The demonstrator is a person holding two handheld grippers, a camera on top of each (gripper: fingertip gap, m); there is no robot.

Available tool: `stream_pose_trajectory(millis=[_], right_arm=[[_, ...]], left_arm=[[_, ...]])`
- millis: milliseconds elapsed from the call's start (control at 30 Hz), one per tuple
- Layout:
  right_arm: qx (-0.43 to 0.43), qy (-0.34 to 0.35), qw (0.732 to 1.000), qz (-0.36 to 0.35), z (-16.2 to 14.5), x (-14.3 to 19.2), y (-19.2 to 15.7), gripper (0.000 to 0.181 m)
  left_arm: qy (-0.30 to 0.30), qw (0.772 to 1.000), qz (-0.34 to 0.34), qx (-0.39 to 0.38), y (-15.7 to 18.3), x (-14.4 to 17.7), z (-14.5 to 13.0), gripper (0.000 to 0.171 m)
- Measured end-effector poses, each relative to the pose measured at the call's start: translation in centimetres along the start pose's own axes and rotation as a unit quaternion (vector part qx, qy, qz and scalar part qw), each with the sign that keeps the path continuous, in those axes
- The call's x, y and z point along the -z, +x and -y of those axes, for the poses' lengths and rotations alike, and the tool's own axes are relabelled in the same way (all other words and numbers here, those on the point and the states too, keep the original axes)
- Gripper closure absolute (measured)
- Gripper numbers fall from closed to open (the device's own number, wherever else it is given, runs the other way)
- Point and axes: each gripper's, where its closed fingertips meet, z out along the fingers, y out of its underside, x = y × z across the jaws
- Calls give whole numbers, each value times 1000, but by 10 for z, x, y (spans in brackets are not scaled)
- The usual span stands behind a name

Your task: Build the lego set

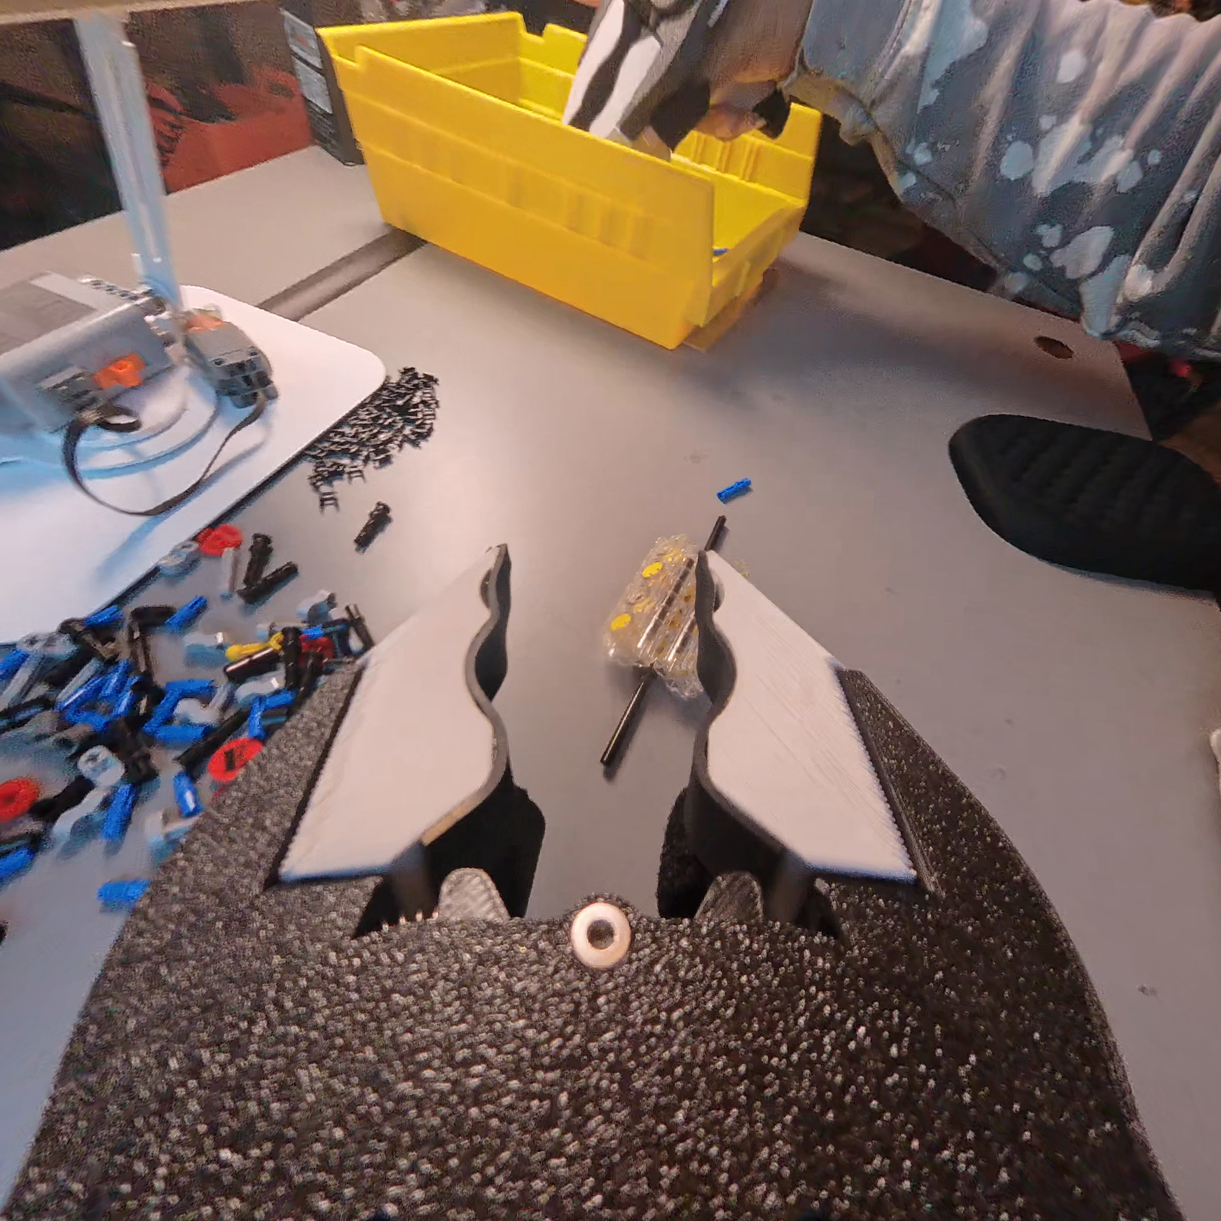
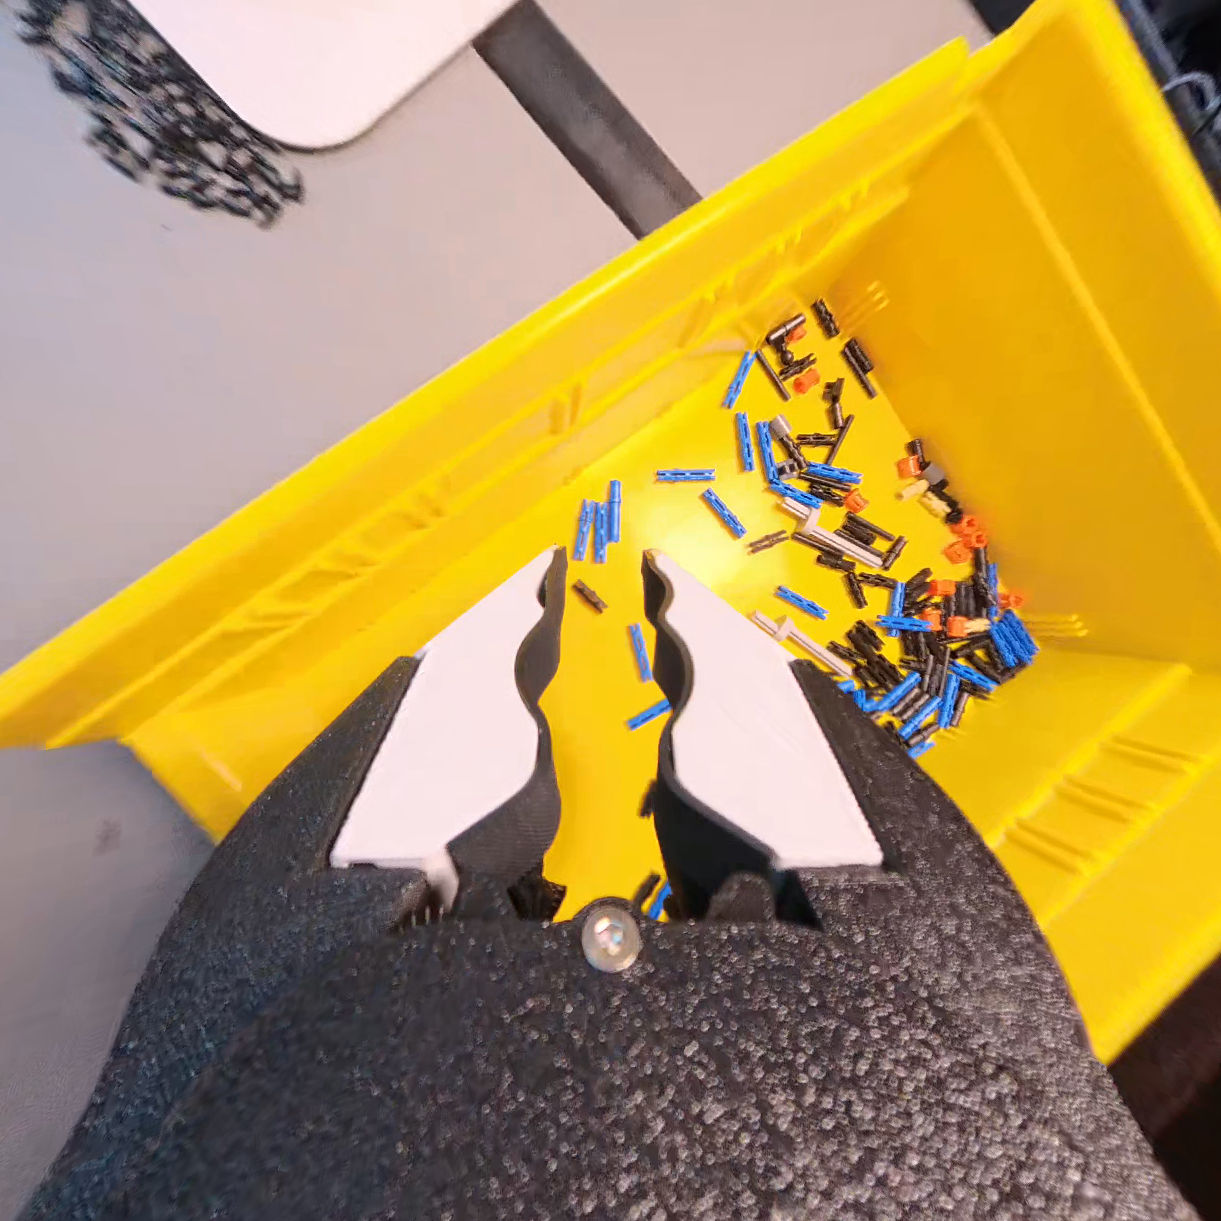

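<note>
My left gripper (image 1: 602,558) is open and empty, low over the grey table (image 1: 826,462). A clear plastic piece with yellow dots (image 1: 654,614) on a thin black axle (image 1: 628,720) lies just inside its right finger. My right gripper (image 2: 604,552) is open and empty, pointing down into the yellow bin (image 2: 1031,370). Several small blue and black pins (image 2: 925,634) and orange bits lie on the bin floor, most to the right of its fingers. The right gripper also shows in the left wrist view (image 1: 628,73), held by a hand above the yellow bin (image 1: 528,198).
A pile of blue, black and red small parts (image 1: 132,700) lies at the left. A heap of black pins (image 1: 380,423) sits by a white board (image 1: 310,357) carrying a grey motor unit (image 1: 99,350). A lone blue pin (image 1: 733,489) and a black armrest (image 1: 1090,495) are at the right. The left gripper's tips are roughly 35 cm from the right gripper's. The right gripper is farther from the black armrest (image 1: 1090,495), some 40 cm, than the left, some 30 cm.
</note>
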Motion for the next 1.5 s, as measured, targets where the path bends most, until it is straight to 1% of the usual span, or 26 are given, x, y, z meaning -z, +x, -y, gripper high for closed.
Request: stream_pose_trajectory(millis=[67, 133, 267, 300, 400, 600, 733, 800, 867, 933, 1033, 1100, 1167, 1233, 1333, 1400, 1500], right_arm=[[-5, -24, 1000, 7, -4, -22, 8, 162], [-19, -27, 999, 25, -2, -36, 11, 166], [-30, -32, 997, 60, -3, -48, 7, 167], [-27, -35, 997, 59, -4, -51, 7, 167], [-19, -39, 998, 50, -6, -54, 9, 174], [-6, -34, 999, 33, -7, -54, 11, 179], [5, -37, 999, 21, -13, -50, 14, 179], [-2, -24, 999, 24, -13, -41, 13, 179], [-9, 4, 1000, 28, -7, -24, 9, 179], [-7, 45, 998, 34, 5, 4, -1, 179], [20, 114, 992, 53, 28, 59, -40, 178], [54, 146, 985, 80, 38, 90, -83, 178], [82, 155, 978, 116, 38, 103, -135, 179], [114, 137, 973, 145, 26, 92, -187, 178], [146, 104, 965, 190, -1, 56, -259, 179], [167, 84, 964, 190, -16, 31, -285, 179], [182, 72, 964, 177, -25, 10, -301, 179]], left_arm=[[14, 999, 33, 7, -6, 13, -5, 118], [28, 998, 56, 23, -11, 26, -11, 119], [47, 993, 94, 51, -21, 47, -22, 121], [51, 992, 99, 56, -23, 50, -23, 121], [61, 991, 106, 61, -25, 54, -23, 121], [56, 992, 102, 49, -23, 48, -24, 122], [56, 993, 98, 40, -19, 48, -25, 123], [59, 993, 96, 38, -18, 50, -25, 124], [60, 993, 92, 34, -16, 51, -25, 124], [59, 994, 89, 26, -15, 51, -25, 124], [56, 995, 82, 16, -12, 50, -26, 124], [57, 995, 79, 10, -10, 48, -27, 124], [59, 995, 82, 1, -9, 45, -26, 124], [60, 995, 82, -6, -6, 43, -24, 124], [58, 995, 82, -12, -1, 43, -25, 124], [58, 994, 86, -17, 2, 45, -25, 124], [58, 994, 91, -27, 6, 46, -23, 124]])
